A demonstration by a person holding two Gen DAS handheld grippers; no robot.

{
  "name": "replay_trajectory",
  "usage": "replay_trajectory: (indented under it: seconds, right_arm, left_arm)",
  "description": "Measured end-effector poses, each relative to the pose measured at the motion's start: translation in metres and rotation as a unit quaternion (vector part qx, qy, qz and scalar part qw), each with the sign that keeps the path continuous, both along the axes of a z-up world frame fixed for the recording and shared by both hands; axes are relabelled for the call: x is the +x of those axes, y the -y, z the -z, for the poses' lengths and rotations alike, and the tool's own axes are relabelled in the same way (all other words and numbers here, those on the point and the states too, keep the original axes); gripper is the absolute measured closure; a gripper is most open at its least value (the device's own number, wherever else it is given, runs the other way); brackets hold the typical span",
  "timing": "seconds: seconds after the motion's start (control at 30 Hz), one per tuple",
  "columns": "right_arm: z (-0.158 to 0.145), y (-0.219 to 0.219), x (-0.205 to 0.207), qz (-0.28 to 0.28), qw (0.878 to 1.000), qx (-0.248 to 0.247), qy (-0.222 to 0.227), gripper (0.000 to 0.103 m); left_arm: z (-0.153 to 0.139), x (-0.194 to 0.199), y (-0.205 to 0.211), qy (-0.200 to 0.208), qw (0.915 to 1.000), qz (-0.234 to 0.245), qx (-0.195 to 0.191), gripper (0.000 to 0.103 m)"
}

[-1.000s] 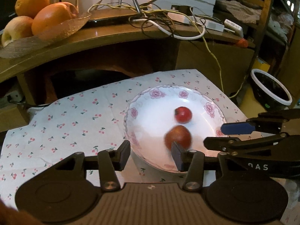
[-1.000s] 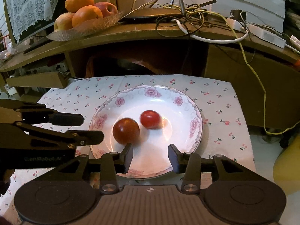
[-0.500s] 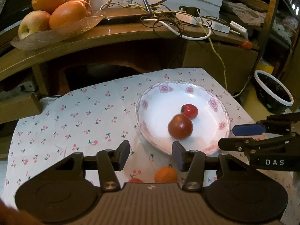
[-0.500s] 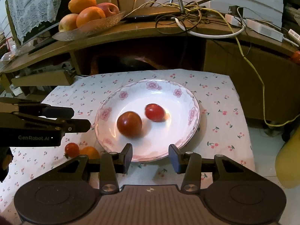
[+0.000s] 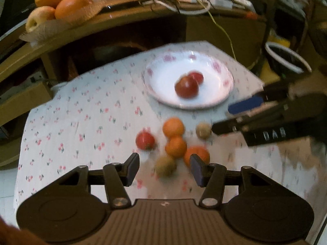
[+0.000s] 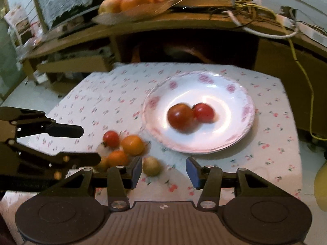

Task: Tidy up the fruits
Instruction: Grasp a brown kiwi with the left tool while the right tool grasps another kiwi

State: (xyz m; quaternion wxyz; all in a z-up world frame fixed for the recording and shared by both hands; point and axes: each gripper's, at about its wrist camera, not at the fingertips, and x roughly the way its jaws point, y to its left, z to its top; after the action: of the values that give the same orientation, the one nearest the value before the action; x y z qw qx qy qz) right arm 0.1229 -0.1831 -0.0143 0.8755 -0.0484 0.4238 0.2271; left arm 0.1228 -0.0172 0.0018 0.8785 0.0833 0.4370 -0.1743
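Now both grippers — left gripper [image 5: 164,168], right gripper [image 6: 163,170] — just widened, empty (blurred); two tomatoes [image 6: 180,117] touching on plate [image 6: 243,134].

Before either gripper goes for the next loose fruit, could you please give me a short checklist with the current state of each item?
1. Left gripper empty, jaws apart: ok; they have just been opening, nothing pressed between the pads.
2. Right gripper empty, jaws apart: ok; also just opening.
3. Plate has room: ok; only two red fruits sit in it, touching.
4. Loose fruits on the tablecloth reachable: ok, though clustered close together.
5. Single fruit isolated for a clean grasp: not ok; the orange ones touch.
6. Grippers clear of each other: cannot tell; both hover near the same cluster.
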Motion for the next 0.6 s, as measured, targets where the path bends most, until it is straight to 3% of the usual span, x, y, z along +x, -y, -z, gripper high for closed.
replay_trajectory:
  seconds: [0.6]
  right_arm:
    - [0.027,-0.021,0.011,-0.018,0.999,-0.027,-0.029,0.053]
  left_arm:
    - [0.032,0.013,0.000,-0.014,0.9992,0.038,0.003,0.045]
